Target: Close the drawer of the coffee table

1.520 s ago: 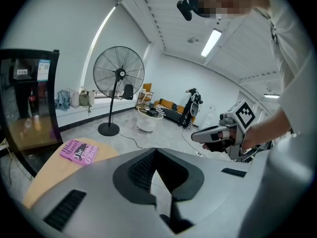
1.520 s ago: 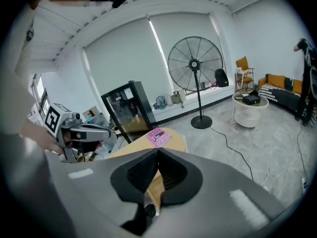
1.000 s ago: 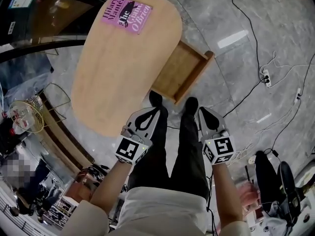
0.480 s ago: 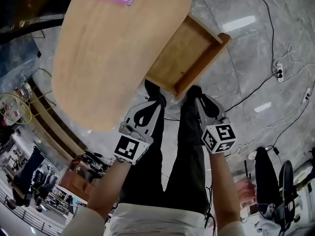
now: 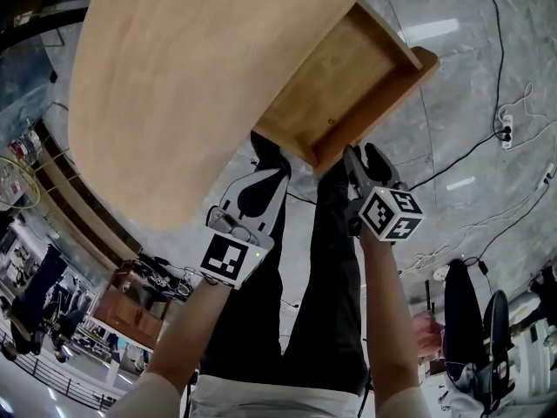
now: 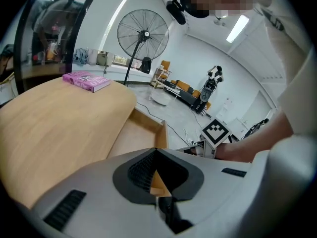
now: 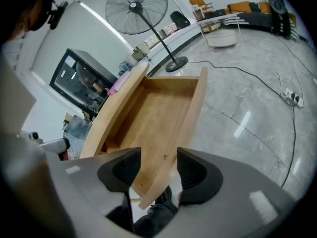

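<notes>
Drawer [image 5: 344, 77] is pulled well out from under the coffee table [image 5: 191, 85], empty, wood floor showing. Task not started as far as I judge; nothing is pushing on it.

Right gripper [image 5: 352, 159] is down at the near end of the drawer's front panel [image 5: 383, 103]. In the right gripper view its jaws are spreading, with the panel's edge [image 7: 185, 118] lined up in the gap. The pads don't press on it, so I call it unclenched and empty. I read the widening as making room to straddle or butt against that board for the push.

Left gripper [image 5: 271, 174] sits just beside the table edge, near the drawer's inner corner. Its tips are together with nothing between them, only a sliver of wood seen through the gap behind. Probably parked as a closed nose to help shove. I can't tell if it touches the table; the left gripper view is mostly gripper body.

Next I'd press the front panel squarely toward the table, so the drawer slides in straight.
</notes>
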`<action>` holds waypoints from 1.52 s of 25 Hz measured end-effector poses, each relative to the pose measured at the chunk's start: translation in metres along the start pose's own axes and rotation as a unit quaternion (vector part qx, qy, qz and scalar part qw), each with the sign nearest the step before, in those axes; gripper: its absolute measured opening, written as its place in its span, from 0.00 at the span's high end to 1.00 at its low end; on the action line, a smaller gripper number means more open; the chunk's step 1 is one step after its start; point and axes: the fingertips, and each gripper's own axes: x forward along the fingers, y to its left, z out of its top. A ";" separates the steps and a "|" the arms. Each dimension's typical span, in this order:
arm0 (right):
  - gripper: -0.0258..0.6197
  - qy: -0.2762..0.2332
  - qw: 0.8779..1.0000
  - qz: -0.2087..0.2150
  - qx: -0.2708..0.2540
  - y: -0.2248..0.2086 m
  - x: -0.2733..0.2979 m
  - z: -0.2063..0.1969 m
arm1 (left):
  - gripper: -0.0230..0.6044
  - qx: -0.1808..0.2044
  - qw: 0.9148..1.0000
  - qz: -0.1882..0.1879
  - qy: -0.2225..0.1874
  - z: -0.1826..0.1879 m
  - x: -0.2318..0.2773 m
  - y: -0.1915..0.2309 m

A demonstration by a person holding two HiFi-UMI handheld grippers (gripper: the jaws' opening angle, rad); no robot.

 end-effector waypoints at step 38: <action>0.25 -0.016 0.997 0.039 0.069 0.036 0.053 0.039 | 0.95 -0.034 0.999 0.007 -0.015 0.004 -0.005 0.052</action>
